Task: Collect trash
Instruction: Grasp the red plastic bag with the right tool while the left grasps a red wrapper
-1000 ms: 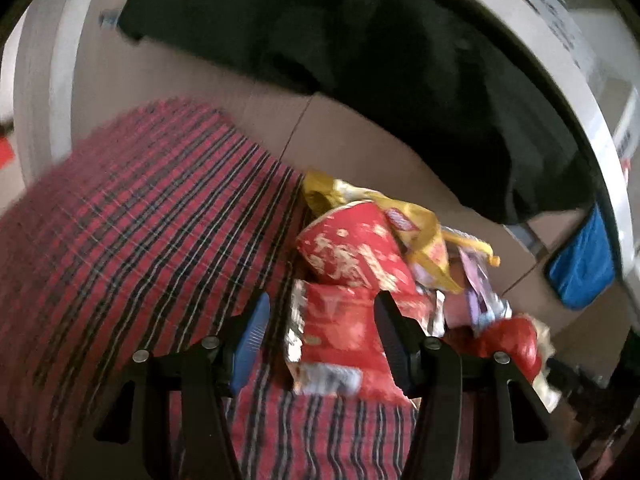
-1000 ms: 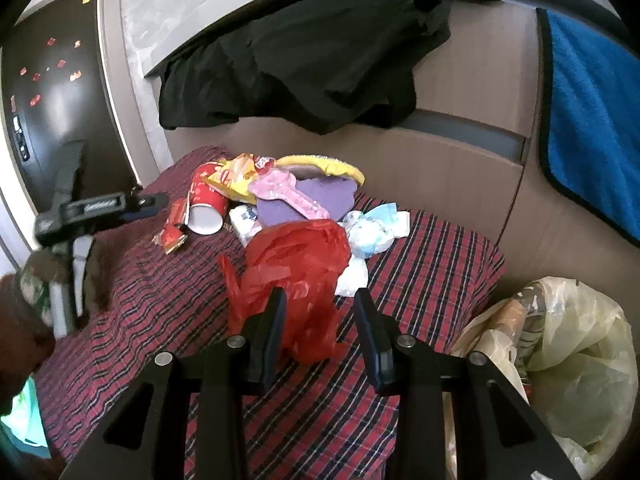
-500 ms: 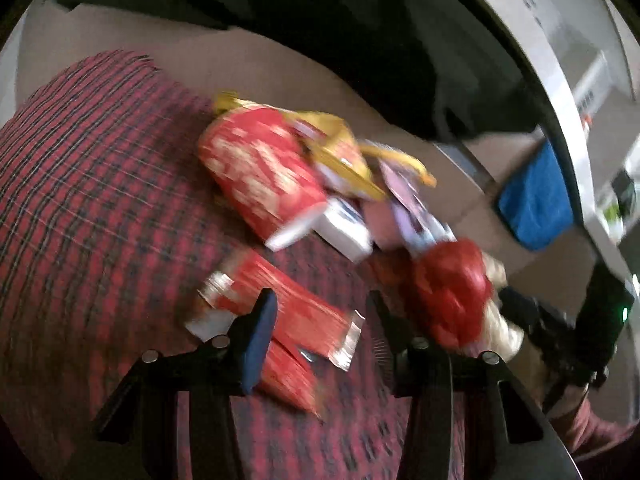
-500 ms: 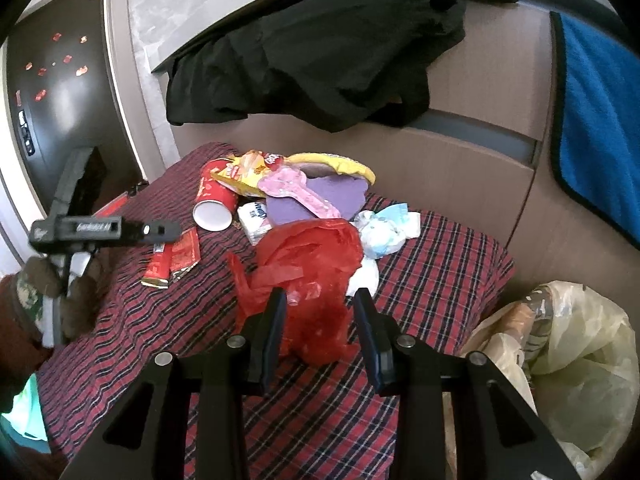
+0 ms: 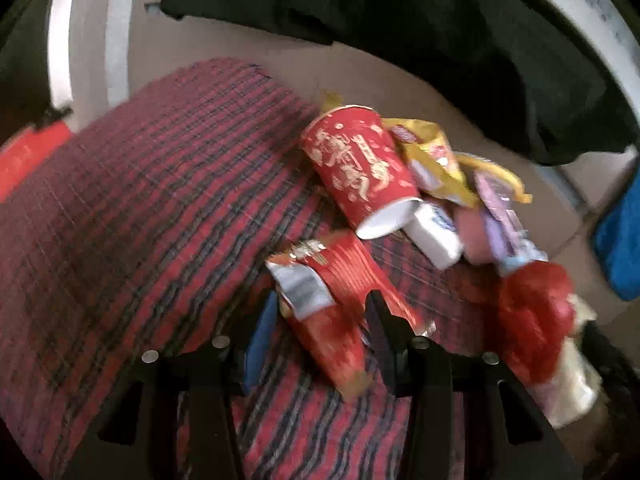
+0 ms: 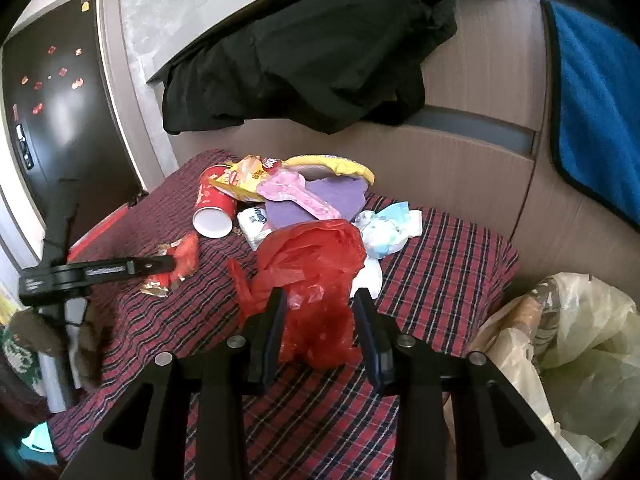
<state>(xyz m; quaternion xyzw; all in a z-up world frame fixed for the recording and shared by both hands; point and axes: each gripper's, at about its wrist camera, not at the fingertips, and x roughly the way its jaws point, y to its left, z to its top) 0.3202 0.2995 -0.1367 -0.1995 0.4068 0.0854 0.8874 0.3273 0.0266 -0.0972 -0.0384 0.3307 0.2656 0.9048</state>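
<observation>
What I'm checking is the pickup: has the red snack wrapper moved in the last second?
Yes. In the right wrist view, the wrapper is now farther from the red cup, nearer the camera.

Plaid tablecloth: woven cloth, matt. Red bag, frame centre: thin crinkled plastic, glossy. Red cup: printed paper, smooth. Snack wrapper: shiny foil-lined plastic. Blue towel, upper right: fluffy cloth.

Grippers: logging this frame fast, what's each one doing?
Left gripper: open, fingers around the red wrapper, not clamped.
Right gripper: open, fingers flanking the red bag.
</observation>
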